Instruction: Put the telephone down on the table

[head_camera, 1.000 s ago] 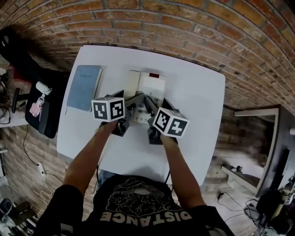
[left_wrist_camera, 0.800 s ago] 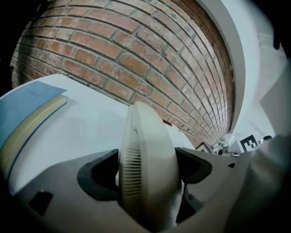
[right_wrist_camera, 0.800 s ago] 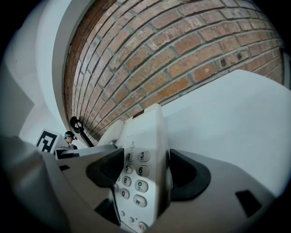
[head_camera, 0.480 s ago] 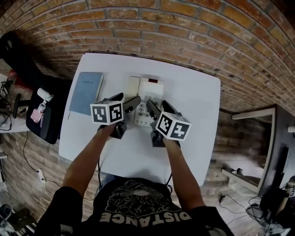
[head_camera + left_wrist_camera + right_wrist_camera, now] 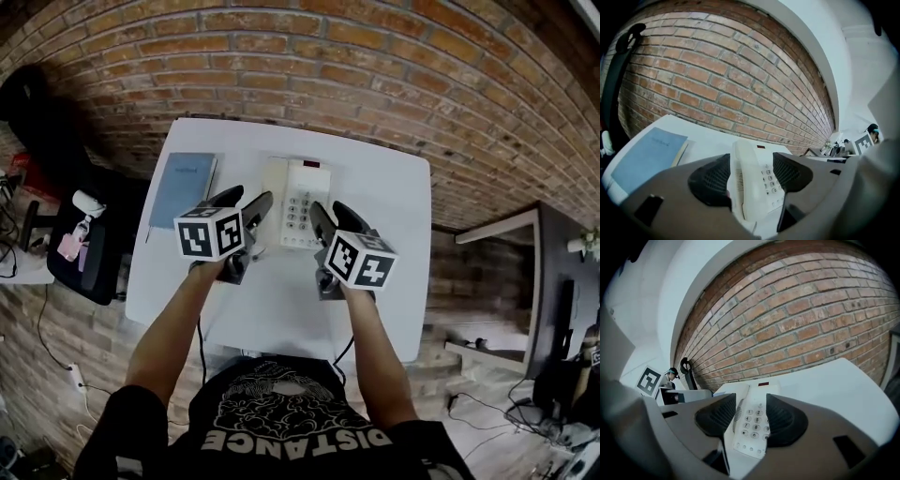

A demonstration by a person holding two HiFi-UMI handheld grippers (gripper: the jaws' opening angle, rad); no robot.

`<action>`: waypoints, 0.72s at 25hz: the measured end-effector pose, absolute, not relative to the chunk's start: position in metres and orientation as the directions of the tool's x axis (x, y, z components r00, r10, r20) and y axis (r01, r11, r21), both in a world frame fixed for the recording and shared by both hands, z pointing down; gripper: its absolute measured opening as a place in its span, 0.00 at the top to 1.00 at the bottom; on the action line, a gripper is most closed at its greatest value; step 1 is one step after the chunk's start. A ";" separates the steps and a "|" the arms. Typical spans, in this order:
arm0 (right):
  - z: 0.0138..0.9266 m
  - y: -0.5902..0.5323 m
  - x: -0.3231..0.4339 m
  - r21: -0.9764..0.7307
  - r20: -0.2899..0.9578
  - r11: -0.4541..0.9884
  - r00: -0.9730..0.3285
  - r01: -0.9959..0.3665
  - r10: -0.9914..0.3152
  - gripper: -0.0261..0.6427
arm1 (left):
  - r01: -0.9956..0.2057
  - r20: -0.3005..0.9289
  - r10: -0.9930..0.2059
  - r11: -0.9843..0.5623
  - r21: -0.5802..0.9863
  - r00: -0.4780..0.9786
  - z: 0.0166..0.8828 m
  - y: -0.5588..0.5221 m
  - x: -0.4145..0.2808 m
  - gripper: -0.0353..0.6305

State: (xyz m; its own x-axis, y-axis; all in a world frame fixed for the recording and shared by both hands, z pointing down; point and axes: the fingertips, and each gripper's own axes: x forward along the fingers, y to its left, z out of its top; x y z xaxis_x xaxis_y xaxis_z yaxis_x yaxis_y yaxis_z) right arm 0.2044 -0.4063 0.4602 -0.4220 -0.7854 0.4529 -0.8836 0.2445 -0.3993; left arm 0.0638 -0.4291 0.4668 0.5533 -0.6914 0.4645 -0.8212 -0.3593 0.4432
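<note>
The cream telephone (image 5: 295, 204) lies flat on the white table (image 5: 384, 281), handset in its cradle on the left, keypad up. My left gripper (image 5: 246, 202) hovers beside its near left corner and my right gripper (image 5: 335, 217) beside its near right corner. Both pairs of jaws are closing, and no pad presses on anything. In the left gripper view the telephone (image 5: 757, 180) lies on the table just beyond the black pads (image 5: 712, 180). The right gripper view shows the same: the keypad (image 5: 752, 425) appears in the gap ahead of the pads (image 5: 785, 420).
A blue notebook (image 5: 183, 187) lies at the table's far left, also in the left gripper view (image 5: 647, 157). A brick wall (image 5: 375, 75) runs behind the table. A black chair (image 5: 89, 244) with small items stands off the table's left edge.
Both grippers have drawn back off the telephone's near end and stand at its two sides. Their jaws are narrower than before. The telephone rests on the table.
</note>
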 end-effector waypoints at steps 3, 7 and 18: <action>0.437 -0.391 0.202 -0.364 0.424 0.263 -0.411 -0.894 -0.807 0.69 | -0.830 0.430 -0.721 -0.384 0.404 0.543 0.441 -0.412 0.047 0.55; 0.412 -0.370 0.195 -0.328 0.387 0.280 -0.399 -0.902 -0.831 0.74 | -0.841 0.388 -0.757 -0.396 0.367 0.526 0.415 -0.390 0.026 0.63; 0.363 -0.300 0.178 -0.270 0.294 0.286 -0.362 -0.919 -0.885 0.92 | -0.850 0.301 -0.800 -0.448 0.276 0.519 0.369 -0.325 -0.001 0.79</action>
State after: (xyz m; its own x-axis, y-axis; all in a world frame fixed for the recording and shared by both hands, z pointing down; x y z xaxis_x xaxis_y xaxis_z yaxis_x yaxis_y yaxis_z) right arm 0.1784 -0.2999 0.3634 -0.3618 -0.8848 0.2936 -0.9193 0.2862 -0.2702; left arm -0.0012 -0.3246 0.3691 0.5191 -0.8000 0.3009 -0.8503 -0.4478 0.2765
